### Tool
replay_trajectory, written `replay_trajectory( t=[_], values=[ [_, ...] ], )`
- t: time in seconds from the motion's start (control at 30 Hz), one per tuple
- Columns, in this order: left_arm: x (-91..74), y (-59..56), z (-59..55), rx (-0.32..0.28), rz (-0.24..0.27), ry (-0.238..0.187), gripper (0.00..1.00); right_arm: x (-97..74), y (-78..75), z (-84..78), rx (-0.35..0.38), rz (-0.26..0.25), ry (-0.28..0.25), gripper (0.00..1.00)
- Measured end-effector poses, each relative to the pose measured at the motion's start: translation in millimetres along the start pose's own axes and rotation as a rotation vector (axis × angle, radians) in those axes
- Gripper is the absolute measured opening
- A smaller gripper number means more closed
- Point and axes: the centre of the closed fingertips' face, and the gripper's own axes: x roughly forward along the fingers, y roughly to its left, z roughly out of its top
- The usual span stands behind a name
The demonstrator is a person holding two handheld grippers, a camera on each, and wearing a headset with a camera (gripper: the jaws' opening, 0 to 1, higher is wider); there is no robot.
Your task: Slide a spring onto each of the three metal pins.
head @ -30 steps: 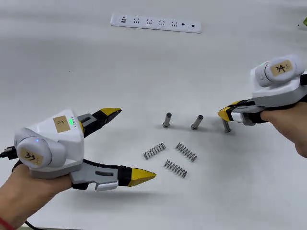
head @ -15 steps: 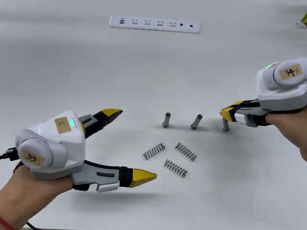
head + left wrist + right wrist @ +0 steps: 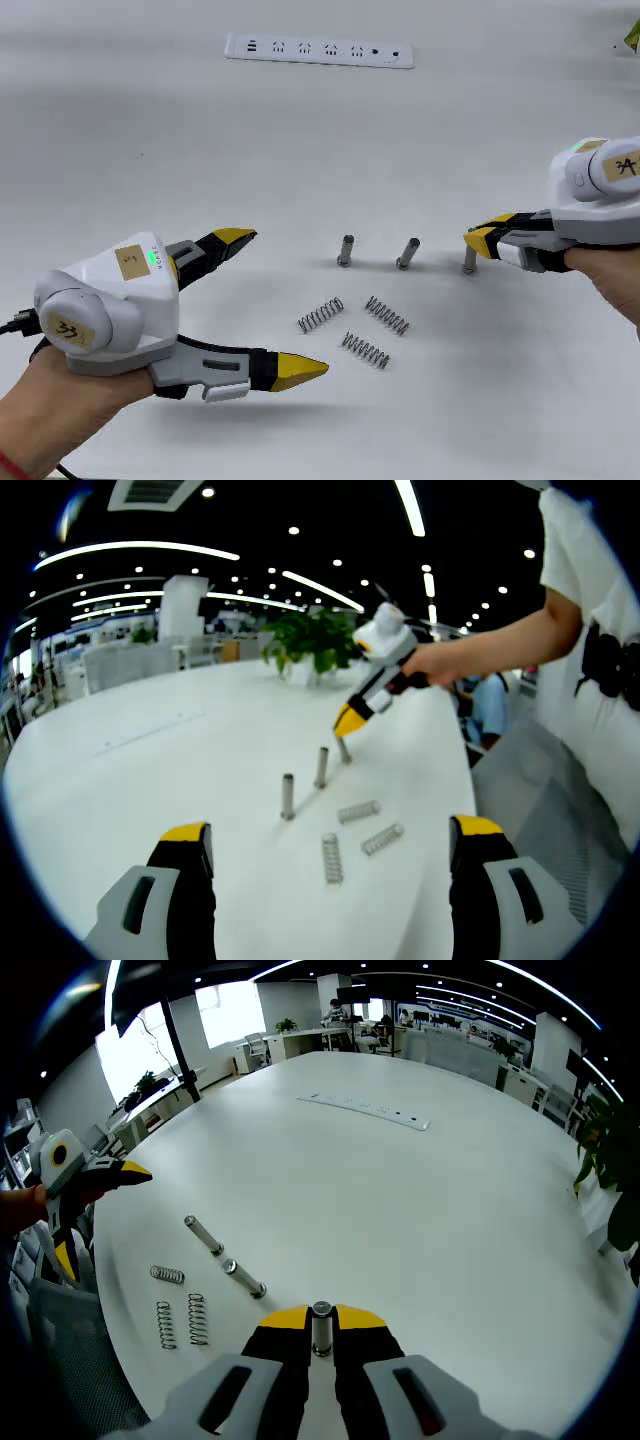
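Yellow-tipped and white-bodied, the left gripper (image 3: 268,302) hovered nearest, at the left above the plain white tabletop (image 3: 150,140), its two black jaws spread wide with nothing between them. Just beyond its tips and to the right, three small coiled steel springs lay on their sides, close together but not touching: the near spring (image 3: 365,351), the left spring (image 3: 321,314) and the right spring (image 3: 387,316). Farther on, three short grey metal pins made a row from left to right. The left pin (image 3: 346,250) and the middle pin (image 3: 408,253) stood on end, both bare. The right pin (image 3: 469,263) was pinched near its top between the pressed-together tips of the matching right gripper (image 3: 478,240), which reached in from the right. At the far side lay a long white power strip (image 3: 318,49).
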Motion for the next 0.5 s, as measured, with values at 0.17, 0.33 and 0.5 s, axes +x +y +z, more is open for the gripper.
replay_trajectory(
  t=[0.17, 0.33, 0.5],
  values=[
    [0.0, -0.4, 0.6, 0.0, -0.001, -0.001, 0.99, -0.6, -2.6, -1.9, 0.003, -0.002, -0.02, 0.09],
    [0.3, -1.5, 0.1, 0.002, -0.002, 0.002, 0.99, -3.7, 0.5, -3.2, 0.001, -0.004, -0.024, 0.09],
    [0.8, -3.4, 2.0, 0.002, -0.003, 0.001, 0.99, -7.3, 1.3, -5.8, 0.006, -0.006, -0.028, 0.09]
  ],
)
